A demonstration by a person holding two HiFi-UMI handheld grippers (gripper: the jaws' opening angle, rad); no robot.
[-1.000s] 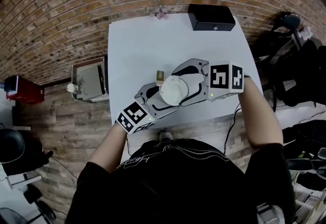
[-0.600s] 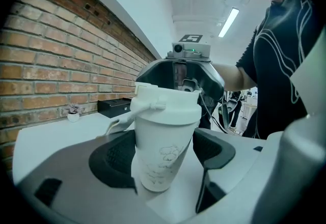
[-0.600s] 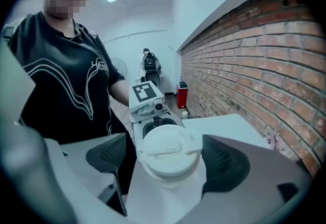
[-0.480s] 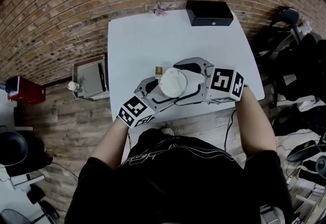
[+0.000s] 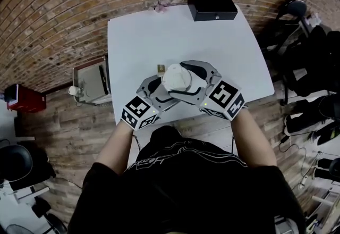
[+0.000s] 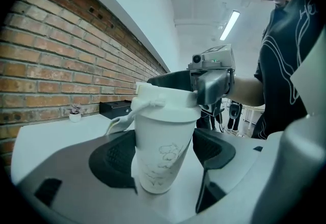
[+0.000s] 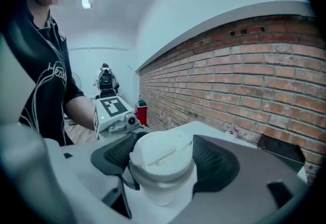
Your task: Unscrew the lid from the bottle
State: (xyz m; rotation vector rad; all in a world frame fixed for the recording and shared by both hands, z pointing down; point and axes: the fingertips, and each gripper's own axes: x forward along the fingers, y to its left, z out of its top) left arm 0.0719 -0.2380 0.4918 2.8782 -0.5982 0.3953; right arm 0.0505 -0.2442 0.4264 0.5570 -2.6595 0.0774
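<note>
A white bottle [image 6: 162,151] with a white lid [image 5: 175,77] stands upright near the front edge of the white table [image 5: 143,36]. My left gripper [image 5: 164,89] is shut on the bottle's body; its dark pads [image 6: 114,159] press on both sides. My right gripper [image 5: 184,80] comes in from the right at lid height. Its jaws are closing, with the lid [image 7: 160,154] between them and the pads [image 7: 214,162] against its rim. A white strap hangs from the lid down the bottle's left side in the left gripper view.
A black box [image 5: 212,7] sits at the table's far edge, and a small pink thing [image 5: 157,6] at the far left corner. A small brown object [image 5: 159,68] lies just behind the bottle. A low cabinet [image 5: 91,83] stands left of the table. Brick wall beyond.
The right gripper has swung round the lid, its marker cube moving from the bottle's right toward the person. Both grippers and the bottle sit slightly further left in view.
</note>
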